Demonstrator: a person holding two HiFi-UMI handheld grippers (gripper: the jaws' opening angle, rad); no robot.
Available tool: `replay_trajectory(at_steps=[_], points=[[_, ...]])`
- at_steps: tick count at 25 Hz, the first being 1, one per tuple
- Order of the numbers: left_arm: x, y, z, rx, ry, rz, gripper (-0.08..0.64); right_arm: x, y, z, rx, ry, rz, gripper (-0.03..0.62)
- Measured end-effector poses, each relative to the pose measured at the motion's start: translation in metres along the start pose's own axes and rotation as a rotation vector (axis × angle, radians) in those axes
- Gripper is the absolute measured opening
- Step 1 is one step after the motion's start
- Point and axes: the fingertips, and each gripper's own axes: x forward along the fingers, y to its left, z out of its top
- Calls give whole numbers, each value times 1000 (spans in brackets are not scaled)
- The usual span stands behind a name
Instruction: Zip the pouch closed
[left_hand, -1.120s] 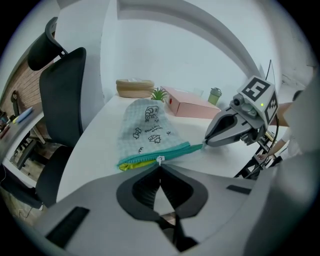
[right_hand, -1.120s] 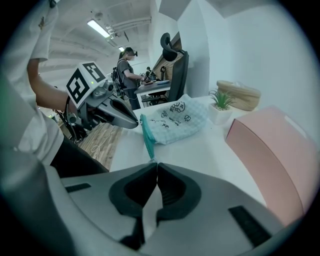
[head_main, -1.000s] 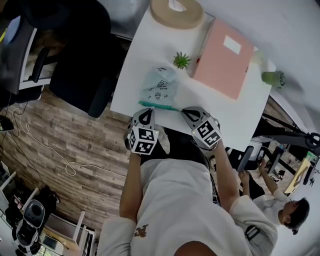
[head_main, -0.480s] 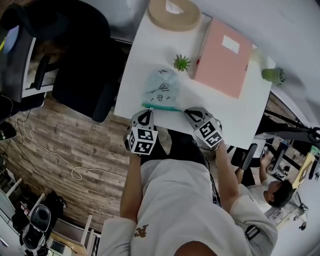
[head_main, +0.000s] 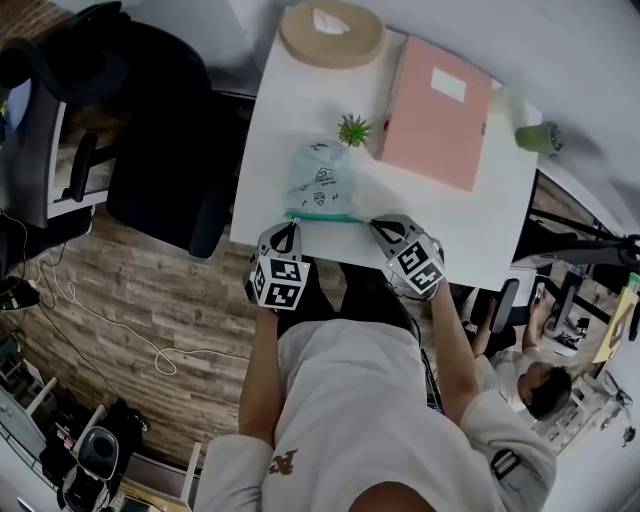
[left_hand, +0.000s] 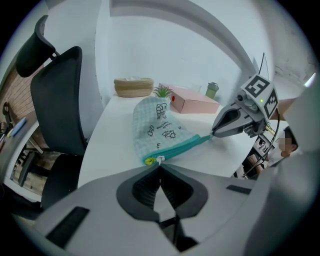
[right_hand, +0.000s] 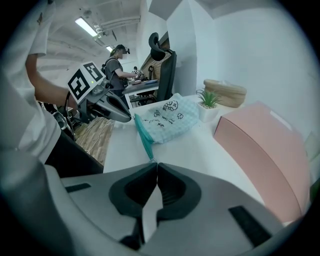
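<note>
Left gripper (left_hand: 160, 168) has its jaws pressed together on the small white zipper pull (left_hand: 160, 160), right at the left end of the pouch (head_main: 319, 178), where a yellow tab shows beside the pull. Right gripper (right_hand: 154, 164) is likewise closed, its jaw tips pinching the pouch's opposite corner, where the teal zipper (head_main: 325, 215) ends.

The pouch lies flat on the white table (head_main: 480, 235), close to the near edge in front of the person. It is pale blue-green checked cloth with small dark drawings. Its zipper side faces the person and runs left to right along the table edge, stretched in a straight line between the two grippers. The pouch's body reaches away from that edge toward the back of the table. From the head view the zipper reads as one thin teal band; whether its teeth are joined along the whole length cannot be made out.

Just beyond the pouch's far end stands a small potted plant (head_main: 353, 129). A pink box (head_main: 435, 112) lies to the right of the plant, apart from the pouch. A round tan basket (head_main: 331, 32) sits at the table's far edge, and a green cup (head_main: 540, 138) stands near the far right corner. A black office chair (head_main: 160, 140) stands on the wooden floor to the left of the table.
</note>
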Motion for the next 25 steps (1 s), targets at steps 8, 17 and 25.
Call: replay_trajectory(at_steps=[8,17,25], points=[[4,6,-4,25,19,-1,-3,-1,-6,0,22,-5,-35,5],[6,4,-12,47,21,-6,-2,1,4,-3,31,6,-83,9],[-8,3,-2,44,-45,14,11,-12,8,9,57,-66,-123,63]])
